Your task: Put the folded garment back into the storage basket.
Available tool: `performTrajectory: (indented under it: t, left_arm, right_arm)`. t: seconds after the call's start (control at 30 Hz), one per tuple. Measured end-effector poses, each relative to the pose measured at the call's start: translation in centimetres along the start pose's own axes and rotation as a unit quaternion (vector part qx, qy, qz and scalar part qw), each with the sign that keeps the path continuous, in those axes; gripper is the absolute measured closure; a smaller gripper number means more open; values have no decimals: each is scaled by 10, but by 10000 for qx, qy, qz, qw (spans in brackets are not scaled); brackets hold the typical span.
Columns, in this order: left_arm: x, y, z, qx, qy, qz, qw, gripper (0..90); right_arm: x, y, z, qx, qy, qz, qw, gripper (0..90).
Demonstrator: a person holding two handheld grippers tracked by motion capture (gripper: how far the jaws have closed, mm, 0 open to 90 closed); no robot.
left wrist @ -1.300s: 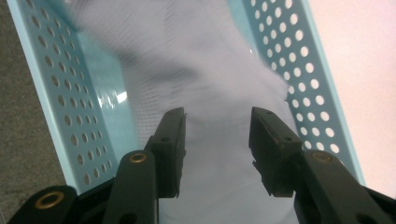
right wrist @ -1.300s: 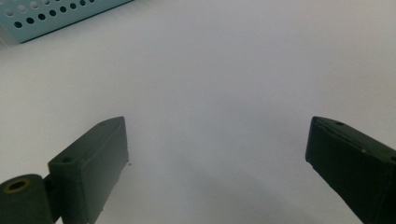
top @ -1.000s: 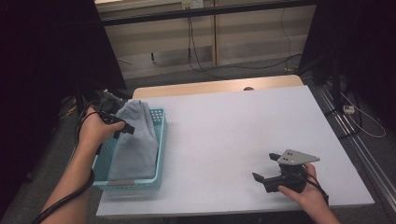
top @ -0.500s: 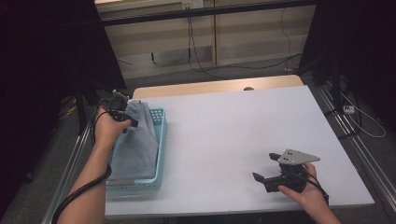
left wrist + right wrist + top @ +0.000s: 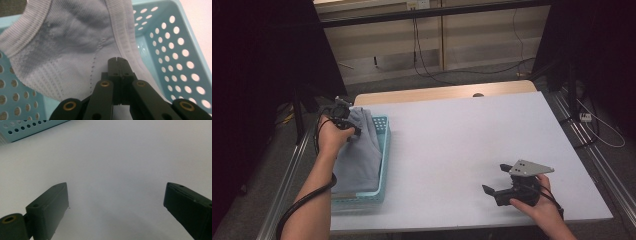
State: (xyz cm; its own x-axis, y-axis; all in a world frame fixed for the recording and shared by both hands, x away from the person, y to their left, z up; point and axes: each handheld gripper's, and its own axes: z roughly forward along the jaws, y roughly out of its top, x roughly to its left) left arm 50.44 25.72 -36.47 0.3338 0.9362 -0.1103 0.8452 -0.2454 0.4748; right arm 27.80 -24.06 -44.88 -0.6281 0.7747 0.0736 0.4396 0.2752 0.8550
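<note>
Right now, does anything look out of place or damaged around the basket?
Mostly no. The grey garment hangs over the basket's far rim rather than lying fully inside, and it has darker patches near the collar; stain or shadow, I cannot tell.

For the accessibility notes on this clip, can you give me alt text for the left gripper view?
The left gripper, its two black jaws closed together, pinches a fold of a grey ribbed garment lying in a light blue perforated plastic basket. The cloth's ribbed hem runs across the upper left, and the white table shows at the upper right.
</note>
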Motion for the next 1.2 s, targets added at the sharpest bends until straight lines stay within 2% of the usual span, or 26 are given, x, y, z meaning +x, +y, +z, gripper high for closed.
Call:
performTrajectory:
  t: [0.13,0.7,1.1,1.2]
  left_arm:
    - [0,0,6,-70,-1,-45,10000,900]
    - [-2,-3,32,-94,27,-47,9999,900]
    - [-2,-12,61,132,-74,96,9998,900]
    - [-2,-12,62,121,-88,98,9998,900]
  right_arm:
    - [0,0,0,-3,-1,-5,10000,54]
    - [1,0,1,7,37,-15,10000,54]
    - [1,-1,3,39,61,-6,10000,54]
    - [1,-1,3,40,55,-3,10000,54]
